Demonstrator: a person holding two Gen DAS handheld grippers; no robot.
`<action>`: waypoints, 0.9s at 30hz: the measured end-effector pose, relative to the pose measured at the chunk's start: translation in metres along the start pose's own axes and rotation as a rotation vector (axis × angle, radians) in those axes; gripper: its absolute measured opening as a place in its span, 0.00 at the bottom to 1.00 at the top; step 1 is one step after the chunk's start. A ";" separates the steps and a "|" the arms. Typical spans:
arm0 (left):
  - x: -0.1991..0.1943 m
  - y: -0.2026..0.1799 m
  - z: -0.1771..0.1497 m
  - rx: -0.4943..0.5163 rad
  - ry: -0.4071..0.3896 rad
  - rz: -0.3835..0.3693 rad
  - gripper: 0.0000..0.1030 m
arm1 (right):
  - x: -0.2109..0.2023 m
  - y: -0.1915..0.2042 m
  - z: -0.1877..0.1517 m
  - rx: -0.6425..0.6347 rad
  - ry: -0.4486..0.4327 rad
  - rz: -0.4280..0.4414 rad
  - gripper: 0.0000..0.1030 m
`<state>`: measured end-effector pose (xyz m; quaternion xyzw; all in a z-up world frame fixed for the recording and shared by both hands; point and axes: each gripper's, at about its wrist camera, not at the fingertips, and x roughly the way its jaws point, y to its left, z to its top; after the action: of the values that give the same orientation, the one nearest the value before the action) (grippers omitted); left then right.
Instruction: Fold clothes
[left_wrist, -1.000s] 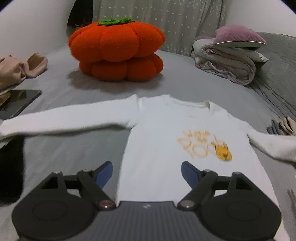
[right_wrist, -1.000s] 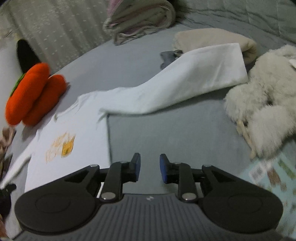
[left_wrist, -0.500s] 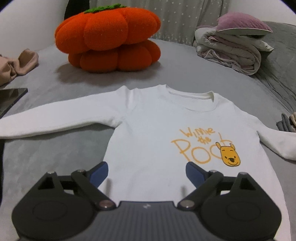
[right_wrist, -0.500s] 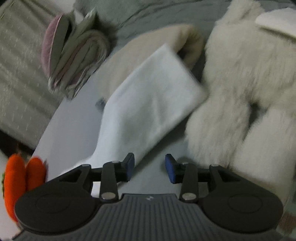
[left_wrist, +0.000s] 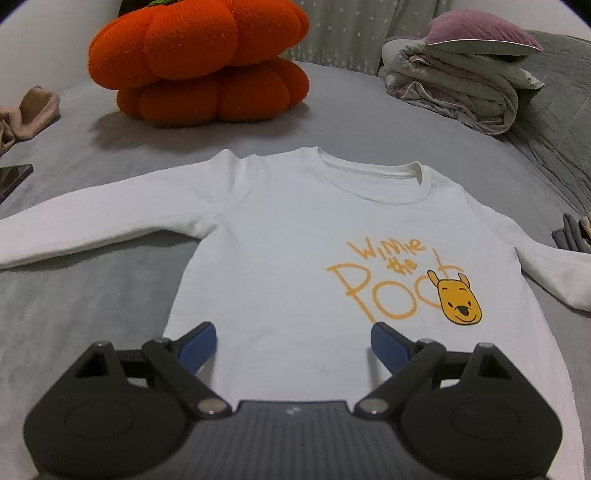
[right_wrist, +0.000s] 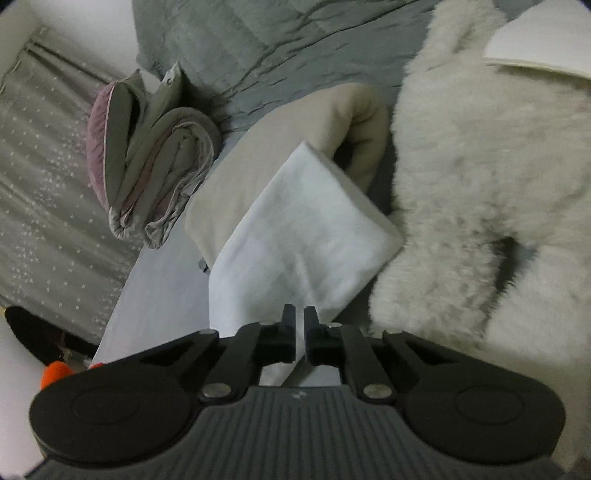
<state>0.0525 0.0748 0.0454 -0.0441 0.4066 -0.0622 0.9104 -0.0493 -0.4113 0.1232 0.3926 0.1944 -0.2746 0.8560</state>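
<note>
Shirt (left_wrist: 288, 258) lies flat, print up, mid-frame on the bed (left_wrist: 92, 295), both sleeves spread. My left tongs (left_wrist: 293, 345) hover wide apart over the hem. Right tongs (right_wrist: 300, 325) look clamped on the sleeve (right_wrist: 295, 229); blurry. No fold visible.

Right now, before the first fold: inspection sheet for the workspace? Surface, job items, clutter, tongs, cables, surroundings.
Surface: grey bed cover, soft, lightly creased.
Job's things: white shirt lies flat, print side up, sleeves spread; right sleeve lies against a beige roll.
Clutter: orange pumpkin cushions, folded quilt, fluffy white plush, beige cloth, a dark flat item at the left edge.
Tongs: left tongs open, over the shirt's hem; right tongs shut on the sleeve.
Cables: nothing seen.
Surroundings: star-dotted curtain behind the bed, white wall.
</note>
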 end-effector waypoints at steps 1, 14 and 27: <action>0.000 0.000 0.000 0.000 -0.001 -0.004 0.89 | -0.003 0.002 0.002 -0.029 -0.019 -0.016 0.09; 0.001 0.000 -0.002 0.002 0.019 -0.020 0.89 | 0.011 -0.011 0.016 -0.276 -0.004 -0.069 0.54; 0.002 0.005 0.001 -0.017 0.034 -0.041 0.89 | -0.060 0.015 0.037 -0.241 -0.109 0.041 0.04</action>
<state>0.0546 0.0792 0.0442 -0.0590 0.4214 -0.0781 0.9016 -0.0821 -0.4132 0.1870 0.2753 0.1712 -0.2524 0.9117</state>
